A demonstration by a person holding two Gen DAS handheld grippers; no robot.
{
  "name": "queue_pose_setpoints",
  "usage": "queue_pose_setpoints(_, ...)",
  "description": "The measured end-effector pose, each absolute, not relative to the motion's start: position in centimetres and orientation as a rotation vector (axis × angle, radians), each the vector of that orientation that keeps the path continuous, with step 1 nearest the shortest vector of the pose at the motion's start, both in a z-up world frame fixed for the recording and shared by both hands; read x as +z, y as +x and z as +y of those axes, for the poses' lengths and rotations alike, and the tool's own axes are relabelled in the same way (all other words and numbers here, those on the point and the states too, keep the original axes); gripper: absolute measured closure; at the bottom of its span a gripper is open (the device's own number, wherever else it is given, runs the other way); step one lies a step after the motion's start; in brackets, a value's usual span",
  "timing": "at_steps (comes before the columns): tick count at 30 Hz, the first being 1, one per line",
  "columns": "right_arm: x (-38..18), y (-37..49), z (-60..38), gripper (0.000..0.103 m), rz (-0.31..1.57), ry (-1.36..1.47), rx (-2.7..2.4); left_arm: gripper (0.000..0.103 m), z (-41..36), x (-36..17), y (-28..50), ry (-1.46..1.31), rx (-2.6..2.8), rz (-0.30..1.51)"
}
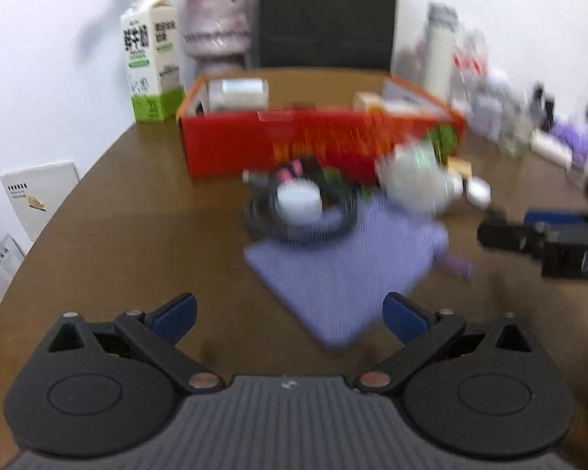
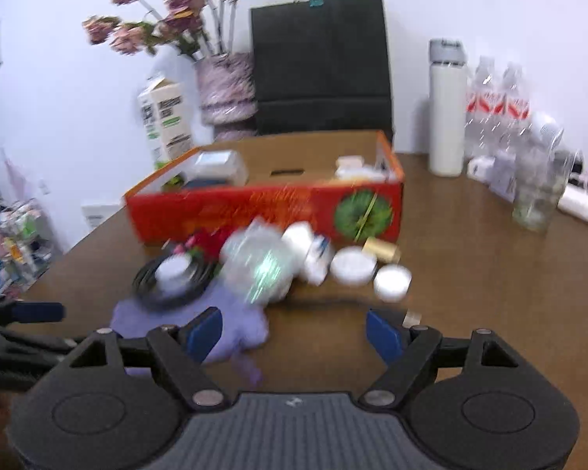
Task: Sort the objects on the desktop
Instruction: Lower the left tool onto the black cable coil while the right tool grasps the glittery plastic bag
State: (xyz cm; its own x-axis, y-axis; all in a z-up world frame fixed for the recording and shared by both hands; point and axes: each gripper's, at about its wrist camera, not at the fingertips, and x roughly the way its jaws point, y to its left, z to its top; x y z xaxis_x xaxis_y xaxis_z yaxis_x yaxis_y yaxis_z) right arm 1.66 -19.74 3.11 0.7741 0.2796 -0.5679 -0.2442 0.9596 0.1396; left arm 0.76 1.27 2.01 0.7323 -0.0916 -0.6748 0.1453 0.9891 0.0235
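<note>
Both tools spread wide, empty: left tool (image 1: 290, 315), right tool (image 2: 294, 333). Clutter pile sits on the counter (image 2: 470, 293) just before the red box (image 2: 262, 211). Purple cloth (image 1: 345, 270) lies dead ahead of the left tool, probably nearest; white jars (image 2: 392, 282) ahead-right of the right tool.

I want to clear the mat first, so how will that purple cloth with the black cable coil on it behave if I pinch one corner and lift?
The purple cloth lies flat with rumpled edges, so probably floppy; it would likely drape. The cable coil rests on its far corner and may slide off.
</note>
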Motion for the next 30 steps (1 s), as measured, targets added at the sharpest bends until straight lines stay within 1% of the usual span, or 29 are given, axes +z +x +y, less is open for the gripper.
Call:
queue_pose_setpoints(3,2.7,0.5,-19.8,0.023,0.633,0.029,0.283,0.000,1.6,2.0,0.2,0.089,-0.132,0.740)
queue_pose_setpoints(7,3.1,0.7,-19.9,0.023,0.612,0.010,0.279,0.000,2.9,3.2,1.9,0.024,-0.145,0.706)
queue_pose_setpoints(8,3.4,1.0,-19.8,0.023,0.606,0.016,0.282,0.004,3.0,3.4,2.6,0.025,-0.136,0.703)
queue_pose_setpoints(11,3.7,2.4,-19.4,0.023,0.598,0.028,0.298,0.008,2.9,3.8,4.6,0.048,-0.124,0.686)
queue_pose_setpoints(12,3.9,2.9,-19.2,0.024,0.590,0.021,0.300,0.011,3.0,3.9,5.5,0.045,-0.131,0.686)
queue_pose_setpoints(13,4.1,3.5,-18.9,0.024,0.580,0.011,0.309,0.019,3.0,4.1,6.2,0.038,-0.131,0.691)
queue_pose_setpoints(14,4.2,4.2,-18.6,0.025,0.569,0.005,0.322,0.023,2.9,4.3,6.8,0.030,-0.134,0.692)
queue_pose_setpoints(16,4.4,5.6,-18.0,0.031,0.559,-0.004,0.346,0.023,2.4,4.7,7.6,0.036,-0.198,0.660)
queue_pose_setpoints(18,4.2,7.0,-17.1,0.039,0.556,-0.019,0.354,0.029,1.8,4.4,8.8,0.042,-0.245,0.656)
queue_pose_setpoints(19,4.0,7.5,-16.9,0.040,0.557,-0.028,0.353,0.040,1.5,4.1,9.7,0.042,-0.258,0.684)
queue_pose_setpoints(20,3.8,8.0,-16.6,0.044,0.560,-0.037,0.347,0.050,1.3,3.9,10.2,0.032,-0.269,0.698)
queue_pose_setpoints(21,3.6,8.4,-16.4,0.046,0.564,-0.039,0.342,0.053,1.1,3.6,10.9,0.018,-0.280,0.712)
queue_pose_setpoints(23,3.1,8.8,-16.3,0.046,0.574,-0.020,0.352,0.054,0.5,2.9,11.6,0.035,-0.283,0.735)
queue_pose_setpoints(25,2.7,8.9,-16.5,0.046,0.583,0.004,0.365,0.054,0.0,2.4,11.6,0.075,-0.258,0.707)
queue_pose_setpoints(27,2.4,9.0,-16.8,0.046,0.592,0.013,0.365,0.044,-0.2,2.0,11.5,0.110,-0.233,0.686)
queue_pose_setpoints(28,2.2,9.0,-16.9,0.046,0.595,0.021,0.366,0.043,-0.2,1.7,11.7,0.119,-0.224,0.694)
queue_pose_setpoints(30,1.8,9.1,-17.2,0.047,0.607,0.050,0.375,0.044,-0.1,1.4,11.7,0.133,-0.226,0.686)
